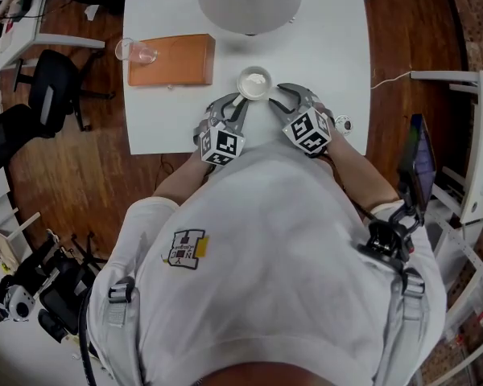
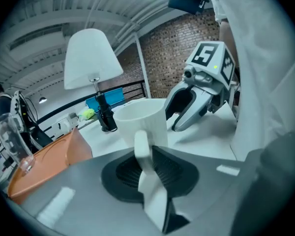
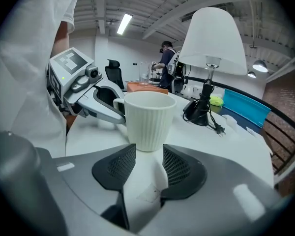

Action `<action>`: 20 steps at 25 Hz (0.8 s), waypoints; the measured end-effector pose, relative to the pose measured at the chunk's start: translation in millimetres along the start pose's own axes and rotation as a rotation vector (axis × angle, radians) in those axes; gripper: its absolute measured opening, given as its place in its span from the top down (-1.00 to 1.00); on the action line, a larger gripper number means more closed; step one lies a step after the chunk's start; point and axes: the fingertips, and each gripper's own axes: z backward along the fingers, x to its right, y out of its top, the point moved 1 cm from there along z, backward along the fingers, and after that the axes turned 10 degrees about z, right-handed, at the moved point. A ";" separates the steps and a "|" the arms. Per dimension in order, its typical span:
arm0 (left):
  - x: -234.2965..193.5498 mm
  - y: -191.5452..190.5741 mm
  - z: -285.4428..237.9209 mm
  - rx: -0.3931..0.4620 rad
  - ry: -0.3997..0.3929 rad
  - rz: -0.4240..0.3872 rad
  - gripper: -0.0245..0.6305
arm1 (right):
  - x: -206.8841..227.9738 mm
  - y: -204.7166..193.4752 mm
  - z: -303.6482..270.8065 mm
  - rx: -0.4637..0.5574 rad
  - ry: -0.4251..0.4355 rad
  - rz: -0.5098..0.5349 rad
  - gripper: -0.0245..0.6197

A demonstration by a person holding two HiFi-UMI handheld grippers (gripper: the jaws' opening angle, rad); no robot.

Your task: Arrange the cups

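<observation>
Noting square black-and-white markers (image 1: 221, 145) showing on left claw (image 1: 235, 103) and right claw (image 1: 278, 92); other print too small for reading. Observing white ribbed cup (image 1: 254, 82) standing upright on the table (image 1: 330, 55), near its front edge, between the two claws. Finding left claw clenching on the cup's handle (image 2: 141, 144), jaws nearly together. Finding right claw released, jaws standing well apart, cup just beyond its tips, pads gripping nothing.
</observation>
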 end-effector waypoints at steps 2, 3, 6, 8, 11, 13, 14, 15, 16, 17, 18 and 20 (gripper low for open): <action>-0.6 -0.7 1.0 0.001 -0.008 0.013 0.78 | -1.9 0.2 0.6 -0.002 0.003 0.001 0.40; -1.0 -0.8 1.0 0.000 -0.011 0.018 0.78 | -2.5 0.1 1.0 -0.003 0.003 0.002 0.41; -1.2 -0.5 0.3 0.002 -0.017 0.016 0.78 | -1.2 -0.5 2.6 -0.006 -0.004 0.004 0.42; -1.5 -0.1 -0.2 0.004 -0.024 0.019 0.78 | 1.2 -0.1 3.2 -0.008 -0.012 0.005 0.42; -1.6 0.5 1.0 0.007 -0.036 0.040 0.79 | 2.4 1.3 3.7 -0.011 -0.020 0.007 0.44; -1.1 1.4 2.5 0.011 -0.043 0.050 0.80 | 1.8 1.2 4.3 -0.013 -0.021 0.007 0.45; -0.8 2.7 3.4 0.017 -0.047 0.053 0.80 | 1.8 0.8 4.8 -0.014 -0.022 0.005 0.45; -0.7 5.3 4.5 0.027 -0.051 0.057 0.81 | 1.9 0.3 5.2 -0.015 -0.023 0.003 0.46; -0.7 9.4 6.1 0.042 -0.055 0.060 0.81 | 2.1 -0.2 5.6 -0.017 -0.023 0.000 0.46; -0.8 14.7 7.8 0.058 -0.058 0.063 0.81 | 2.3 -0.6 5.8 -0.019 -0.024 -0.003 0.46; -0.6 20.0 9.2 0.073 -0.063 0.065 0.81 | 2.1 -1.0 5.7 -0.021 -0.024 -0.006 0.46; 0.9 26.2 10.4 0.094 -0.074 0.068 0.81 | 0.9 -1.6 5.0 -0.023 -0.025 -0.011 0.46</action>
